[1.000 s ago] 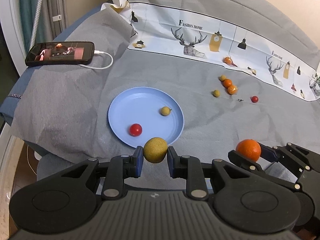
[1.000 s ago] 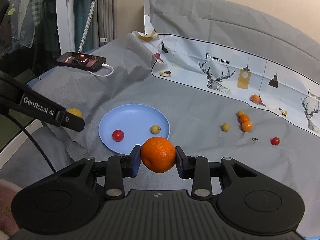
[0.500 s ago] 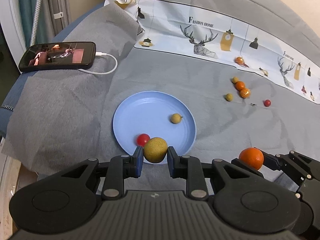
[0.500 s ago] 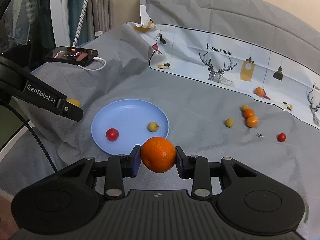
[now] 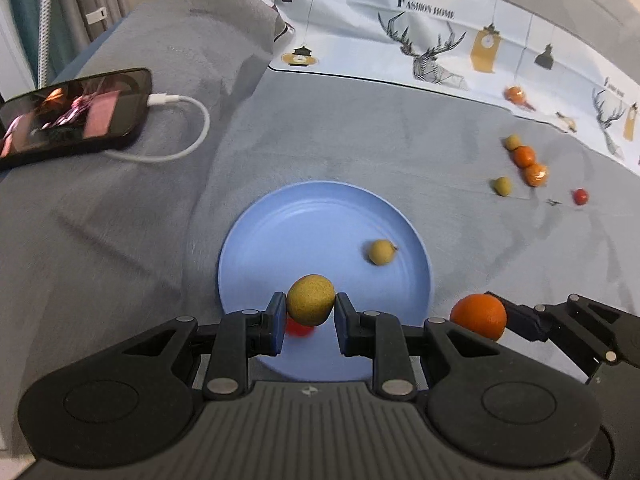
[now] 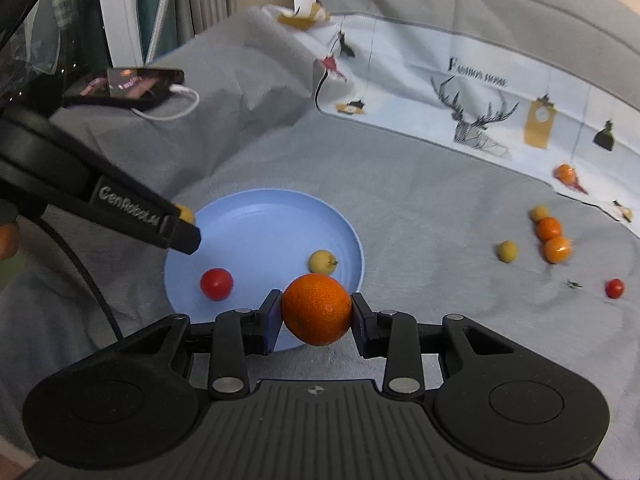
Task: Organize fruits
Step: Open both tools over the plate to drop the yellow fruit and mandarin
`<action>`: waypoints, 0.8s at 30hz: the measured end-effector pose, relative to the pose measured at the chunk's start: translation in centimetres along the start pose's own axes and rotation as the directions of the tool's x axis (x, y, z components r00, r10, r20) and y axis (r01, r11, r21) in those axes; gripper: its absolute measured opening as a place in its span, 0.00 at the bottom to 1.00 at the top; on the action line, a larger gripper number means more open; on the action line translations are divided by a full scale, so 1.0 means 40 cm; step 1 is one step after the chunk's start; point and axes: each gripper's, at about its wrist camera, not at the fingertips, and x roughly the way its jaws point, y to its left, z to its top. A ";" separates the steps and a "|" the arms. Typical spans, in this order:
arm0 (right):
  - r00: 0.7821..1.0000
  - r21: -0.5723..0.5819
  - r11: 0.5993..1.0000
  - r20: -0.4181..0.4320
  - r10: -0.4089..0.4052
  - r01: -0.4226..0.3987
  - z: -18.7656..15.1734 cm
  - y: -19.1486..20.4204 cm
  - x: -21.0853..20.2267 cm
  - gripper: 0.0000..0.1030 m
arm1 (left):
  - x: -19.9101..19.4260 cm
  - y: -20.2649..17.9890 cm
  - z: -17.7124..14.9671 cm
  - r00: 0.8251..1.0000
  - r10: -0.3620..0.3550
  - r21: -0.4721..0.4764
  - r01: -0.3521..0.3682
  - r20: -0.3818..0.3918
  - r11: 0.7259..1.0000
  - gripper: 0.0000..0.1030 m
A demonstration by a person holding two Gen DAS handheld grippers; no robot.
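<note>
My left gripper (image 5: 310, 320) is shut on a yellow-green round fruit (image 5: 310, 299) and holds it over the near part of the blue plate (image 5: 280, 224). My right gripper (image 6: 316, 320) is shut on an orange (image 6: 316, 309) at the plate's (image 6: 256, 216) near right rim. On the plate lie a cherry tomato (image 6: 216, 283) and a small yellow fruit (image 6: 322, 261). In the left wrist view the tomato (image 5: 298, 329) is half hidden behind the held fruit. The right gripper with its orange (image 5: 478, 316) shows at lower right in the left wrist view.
Loose small fruits lie on the grey cloth to the right: yellow ones (image 5: 502, 186), orange ones (image 5: 524, 156) and a cherry tomato (image 5: 580, 197). A phone (image 5: 72, 114) with a white cable lies at the far left. A printed cloth (image 5: 440, 40) rises at the back.
Both grippers have moved forward toward the plate with their fruits. The left one now hangs over the plate and covers part of the tomato.
</note>
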 end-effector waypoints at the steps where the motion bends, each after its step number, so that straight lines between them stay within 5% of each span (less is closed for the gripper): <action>1: 1.000 -0.001 1.000 -0.007 0.003 -0.003 0.004 -0.002 0.017 0.36 | 0.016 0.000 0.008 1.000 0.011 0.005 -0.011 -0.003 1.000 0.27; 10: 0.998 -0.027 0.999 -0.054 0.034 -0.036 0.029 -0.002 0.132 0.36 | 0.132 0.023 0.057 0.997 0.032 -0.003 -0.033 -0.065 0.999 0.32; 12: 0.997 -0.042 0.997 -0.058 0.055 -0.057 0.035 0.001 0.146 0.37 | 0.132 0.029 0.062 0.998 0.009 -0.004 -0.009 -0.059 1.000 0.82; 14: 0.996 -0.049 0.996 -0.055 0.066 -0.069 0.044 0.002 0.149 0.43 | 0.109 0.034 0.060 1.000 -0.006 -0.019 0.006 -0.006 1.000 0.99; 17: 0.999 -0.063 0.997 -0.032 0.039 -0.041 0.046 0.001 0.124 0.73 | 0.071 0.029 0.045 0.999 0.008 0.007 -0.008 0.035 1.000 1.00; 24: 0.997 -0.012 1.000 -0.077 0.010 -0.011 -0.018 -0.013 0.001 0.82 | -0.021 0.018 -0.041 0.999 0.041 0.002 -0.041 0.030 0.999 1.00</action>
